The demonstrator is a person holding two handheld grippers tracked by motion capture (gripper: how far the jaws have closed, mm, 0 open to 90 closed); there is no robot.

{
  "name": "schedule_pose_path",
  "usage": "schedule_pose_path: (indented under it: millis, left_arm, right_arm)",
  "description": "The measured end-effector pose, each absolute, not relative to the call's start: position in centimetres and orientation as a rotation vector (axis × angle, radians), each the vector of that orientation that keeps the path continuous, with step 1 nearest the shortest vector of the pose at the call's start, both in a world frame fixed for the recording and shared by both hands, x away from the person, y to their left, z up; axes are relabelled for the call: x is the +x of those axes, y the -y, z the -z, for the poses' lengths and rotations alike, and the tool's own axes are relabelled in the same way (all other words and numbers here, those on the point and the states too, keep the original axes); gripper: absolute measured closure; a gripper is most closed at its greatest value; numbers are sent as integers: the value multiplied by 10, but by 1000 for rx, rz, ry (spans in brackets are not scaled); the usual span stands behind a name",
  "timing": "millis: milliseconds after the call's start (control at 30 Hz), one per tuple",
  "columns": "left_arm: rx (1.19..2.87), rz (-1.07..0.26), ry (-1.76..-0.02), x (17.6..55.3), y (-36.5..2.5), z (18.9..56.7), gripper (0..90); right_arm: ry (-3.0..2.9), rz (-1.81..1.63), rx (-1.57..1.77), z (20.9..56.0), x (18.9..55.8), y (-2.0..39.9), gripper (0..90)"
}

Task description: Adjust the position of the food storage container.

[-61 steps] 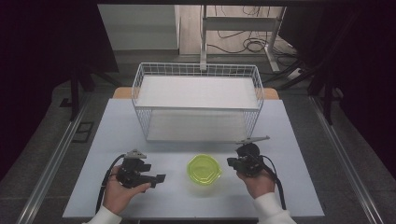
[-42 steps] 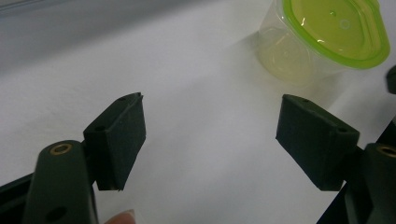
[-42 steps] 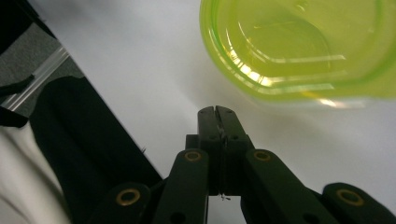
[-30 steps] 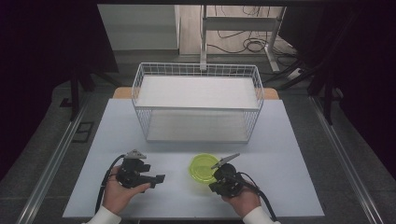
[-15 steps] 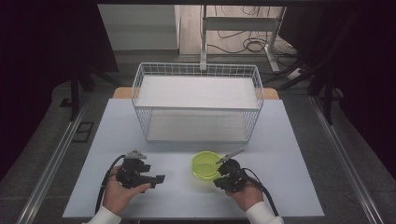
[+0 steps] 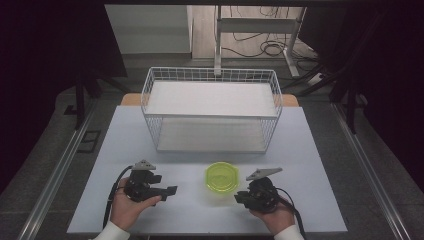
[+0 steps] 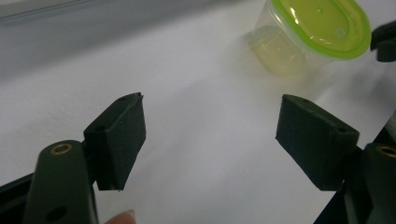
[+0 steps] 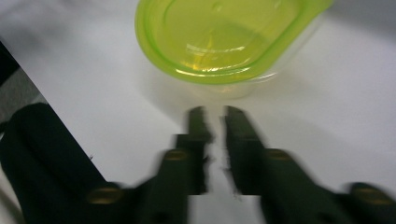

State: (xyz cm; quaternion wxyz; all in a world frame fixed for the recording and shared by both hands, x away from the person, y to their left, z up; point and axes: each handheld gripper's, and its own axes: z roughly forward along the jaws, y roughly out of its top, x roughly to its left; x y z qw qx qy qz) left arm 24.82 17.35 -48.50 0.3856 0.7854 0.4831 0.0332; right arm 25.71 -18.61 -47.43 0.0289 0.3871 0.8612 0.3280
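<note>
Your left gripper (image 6: pixel 170 191) rests on the table (image 6: pixel 310 150) with jaws wide apart, holding nothing. The green-lidded container (image 6: pixel 222 177) stands between both grippers. Your right gripper (image 6: pixel 240 197), just beside it, has been opening; a narrow gap, nothing inside.

Bare white table (image 6: pixel 190 207) is lying open between the left gripper (image 6: pixel 167 191) and the right gripper (image 6: pixel 240 198), and out to both sides. The green-lidded container (image 6: pixel 222 177) is sitting just ahead of the right gripper, seemingly a little clear of its jaws, blocking that line. Farther back the wire basket (image 6: pixel 212 112) is walling off the far table, leaving strips on either side.
</note>
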Motion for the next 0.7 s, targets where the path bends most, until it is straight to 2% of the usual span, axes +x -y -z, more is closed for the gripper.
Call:
schedule_pose_path:
  millis: [33,67,100,133,200,300,700]
  left_arm:
    - [1994,-82,-1228,248,-174,484,240]
    - [1994,-82,-1228,248,-174,484,240]
    - [1989,-80,-1228,248,-174,484,240]
    - [1988,-77,-1228,248,-174,484,240]
    - [1988,-77,-1227,249,-175,484,240]
    - [1981,-69,-1225,248,-176,484,240]
    - [1974,-74,-1233,248,-178,483,241]
  right_arm:
    - [-2633,-1047,1186,472,256,194,537]
    - [-2633,-1047,1186,472,256,194,537]
    - [-2622,-1061,1191,470,255,197,471]
    - [-2590,-1089,1207,467,254,203,358]
    - [-2553,-1125,1238,465,254,209,268]
    - [-2513,-1202,1282,460,256,222,224]
    - [-2489,-1257,1327,460,260,233,191]
